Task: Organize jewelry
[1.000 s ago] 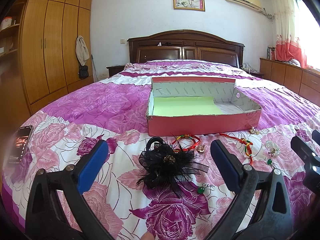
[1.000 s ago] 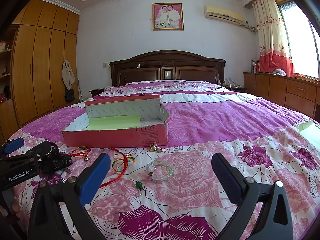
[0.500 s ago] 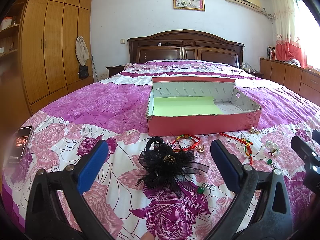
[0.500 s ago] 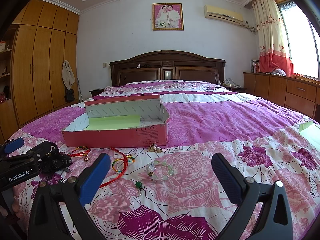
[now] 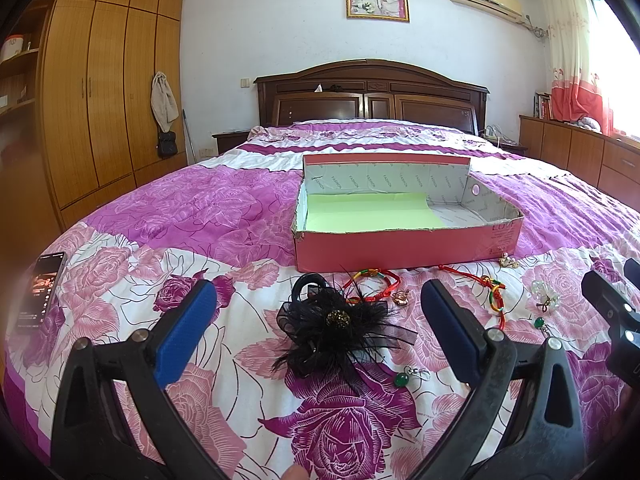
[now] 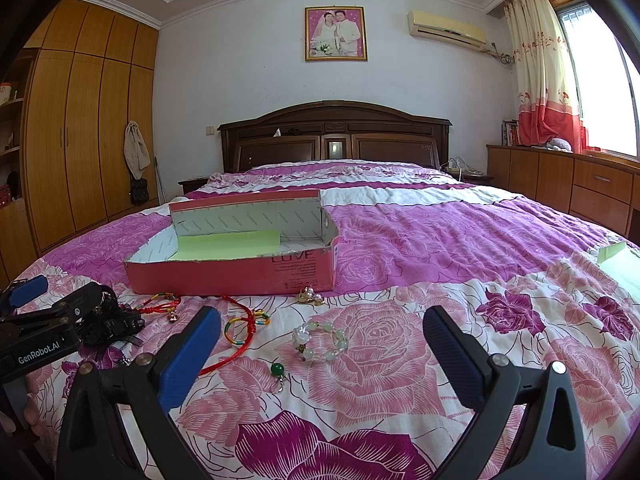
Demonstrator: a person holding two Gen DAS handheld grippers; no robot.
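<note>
- The left tongs (image 5: 318, 312) stand wide apart above the bed, holding nothing; the black feathered hair clip with a gold-coloured centre (image 5: 334, 326) lies on the quilt between their blue pads (image 5: 184, 330).
- The right tongs (image 6: 320, 346) are likewise spread and empty, framing the pale green and white bead bracelet (image 6: 320, 340).
- Near these lie a red cord bracelet with coloured knots (image 6: 242, 326), a small green bead pendant (image 6: 277, 370), a red braided bracelet with a gold charm (image 5: 374, 286) and a gold and pearl brooch (image 6: 310, 296).
- Beyond them sits the open pink cardboard box with a pale green liner (image 5: 400, 246), nothing in it.
- All rests on the purple and pink rose-patterned quilt (image 6: 440, 248).
- Judged step: the start, sorting not yet begun.
- The next move probably calls for lowering one pair of tongs onto the piece it frames, closing gently, then carrying it to the box.
</note>
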